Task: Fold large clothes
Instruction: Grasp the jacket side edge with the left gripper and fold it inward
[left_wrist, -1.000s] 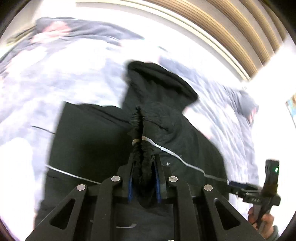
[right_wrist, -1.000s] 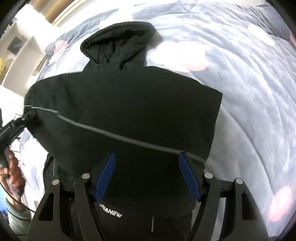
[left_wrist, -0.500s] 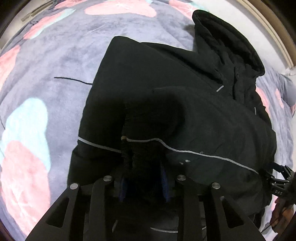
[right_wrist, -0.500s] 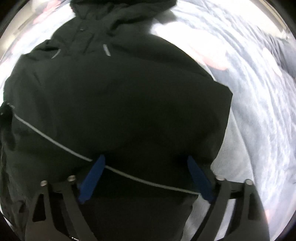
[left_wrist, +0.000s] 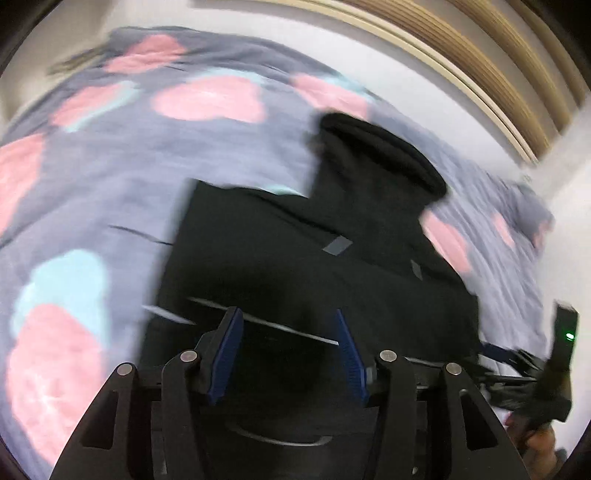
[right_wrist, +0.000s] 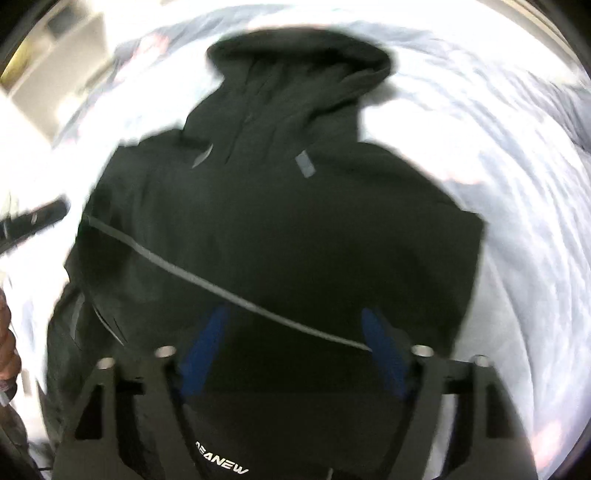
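A black hooded jacket (left_wrist: 332, 266) lies on the bed, hood pointing away, with its lower part folded up over the chest and a thin grey stripe across the fold. It also fills the right wrist view (right_wrist: 280, 229). My left gripper (left_wrist: 286, 332) is open and empty just above the folded edge. My right gripper (right_wrist: 295, 332) is open and empty over the same fold near the stripe. The right gripper also shows at the lower right of the left wrist view (left_wrist: 532, 373), and the left one at the left edge of the right wrist view (right_wrist: 33, 221).
The bed is covered by a grey blanket (left_wrist: 110, 155) with pink and pale blue patches. A white wall with wooden slats (left_wrist: 480, 62) runs behind the bed. White shelves (right_wrist: 48, 66) stand at the far left.
My left gripper has let go of the bunched jacket fabric and opened. The folded part now lies flat on the jacket. Both grippers have pulled back a little.
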